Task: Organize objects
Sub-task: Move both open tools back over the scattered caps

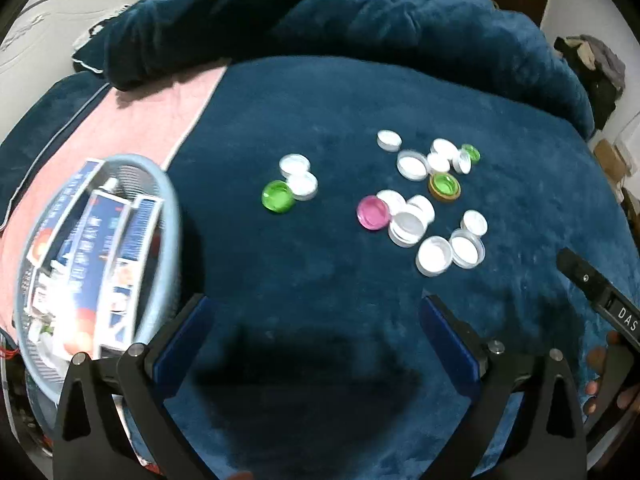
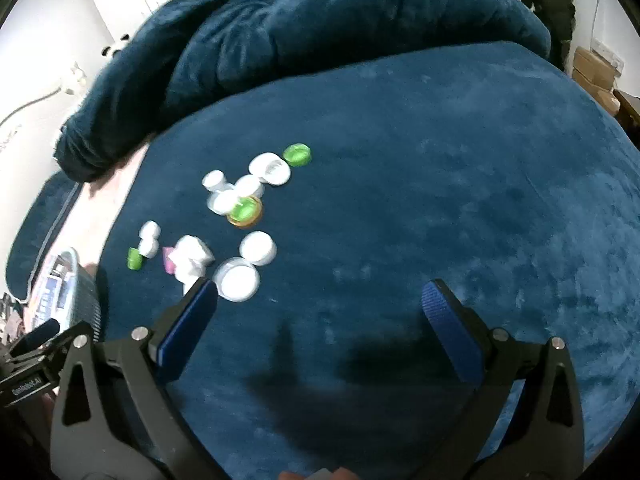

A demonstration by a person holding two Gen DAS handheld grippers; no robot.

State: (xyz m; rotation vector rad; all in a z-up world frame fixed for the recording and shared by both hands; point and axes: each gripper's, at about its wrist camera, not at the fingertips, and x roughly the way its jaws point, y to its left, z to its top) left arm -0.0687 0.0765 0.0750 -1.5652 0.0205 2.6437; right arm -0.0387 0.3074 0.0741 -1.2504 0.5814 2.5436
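The bed cover (image 1: 320, 120) is deep blue plush cloth, matt, with a soft nap that shows brushed streaks. A pink cloth (image 1: 152, 120) at the left looks like flat-woven towelling. The white caps (image 1: 434, 255) are smooth plastic with ribbed sides; the green cap (image 1: 278, 196) and pink cap (image 1: 373, 212) are translucent, glossy plastic. The basket (image 1: 168, 208) is pale blue slatted plastic holding glossy printed cardboard boxes (image 1: 120, 232). The left tool (image 1: 316, 344) and right tool (image 2: 320, 332) are matt black plastic with metal rivets and ribbed blue pads (image 2: 452, 332).

Both grippers (image 1: 316, 312) (image 2: 320, 304): black frames, blue pads, silver screws.
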